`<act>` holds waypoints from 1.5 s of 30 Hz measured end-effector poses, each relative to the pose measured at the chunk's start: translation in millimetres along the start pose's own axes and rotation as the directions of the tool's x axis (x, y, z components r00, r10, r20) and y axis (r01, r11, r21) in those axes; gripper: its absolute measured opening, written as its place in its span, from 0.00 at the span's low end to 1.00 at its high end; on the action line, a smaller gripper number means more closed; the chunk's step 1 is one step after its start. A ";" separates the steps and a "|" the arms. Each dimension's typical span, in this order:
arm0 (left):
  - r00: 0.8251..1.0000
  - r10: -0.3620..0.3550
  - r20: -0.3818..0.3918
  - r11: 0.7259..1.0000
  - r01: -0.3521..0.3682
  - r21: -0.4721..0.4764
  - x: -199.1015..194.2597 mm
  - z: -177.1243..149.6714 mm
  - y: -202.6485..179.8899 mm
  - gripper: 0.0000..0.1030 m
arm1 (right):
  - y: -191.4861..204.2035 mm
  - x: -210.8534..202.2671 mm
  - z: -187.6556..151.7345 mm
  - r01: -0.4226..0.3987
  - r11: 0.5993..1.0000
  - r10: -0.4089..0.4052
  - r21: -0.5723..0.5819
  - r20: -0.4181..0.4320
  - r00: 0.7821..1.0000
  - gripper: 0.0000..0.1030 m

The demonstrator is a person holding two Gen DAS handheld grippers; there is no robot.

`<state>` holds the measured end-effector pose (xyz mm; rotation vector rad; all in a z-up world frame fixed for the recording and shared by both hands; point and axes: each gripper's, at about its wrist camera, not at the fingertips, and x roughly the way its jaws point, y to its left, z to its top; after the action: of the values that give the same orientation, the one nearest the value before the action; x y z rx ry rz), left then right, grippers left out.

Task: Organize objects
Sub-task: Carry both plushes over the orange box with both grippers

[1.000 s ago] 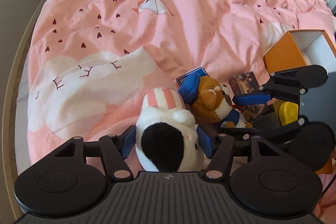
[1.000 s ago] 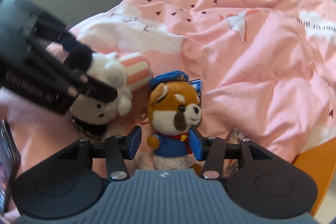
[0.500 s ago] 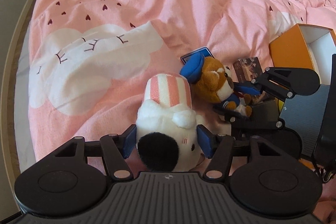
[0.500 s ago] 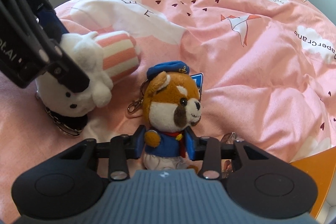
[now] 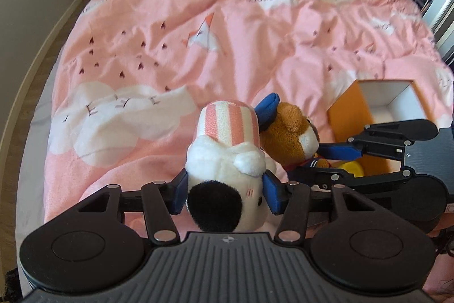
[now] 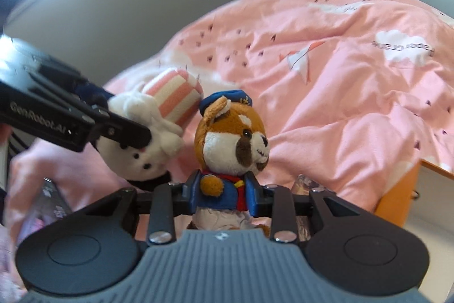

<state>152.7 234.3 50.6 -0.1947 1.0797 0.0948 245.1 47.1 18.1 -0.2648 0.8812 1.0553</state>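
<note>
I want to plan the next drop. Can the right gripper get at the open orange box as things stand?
Probably yes: the right gripper, fingers closing on the sailor plush, hangs beside the orange box, whose open top looks unobstructed.

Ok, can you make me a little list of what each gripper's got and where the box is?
left gripper: fingers closing on the white plush with the striped hat, pads pressing its sides
right gripper: fingers closing on the sailor red panda plush, pads on its blue jacket
toys: side by side above the pink bedspread
orange box: open, white inside, on the bed beside the red panda
yellow thing: partly hidden, cannot tell what
</note>
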 end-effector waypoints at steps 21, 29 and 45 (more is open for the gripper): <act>0.938 -0.336 0.085 0.929 0.316 0.193 -6.5 30.9 -192.0 0.59 | -102.7 -192.0 -61.2 0.202 0.955 -0.223 0.218 0.074 0.972 0.32; 0.920 -0.391 -0.034 0.908 0.391 0.152 58.9 28.1 -247.8 0.59 | -162.0 -177.4 -93.1 0.285 0.920 -0.268 0.269 -0.099 0.958 0.32; 0.897 -0.409 -0.165 0.912 0.407 -0.044 134.6 -13.9 -259.1 0.59 | -193.0 -128.4 -131.4 0.338 0.916 -0.236 0.215 -0.392 0.889 0.31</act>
<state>248.4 -24.6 -45.7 -0.4407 1.1889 -0.3017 316.0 -208.2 -11.4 -0.3469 1.2644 0.5980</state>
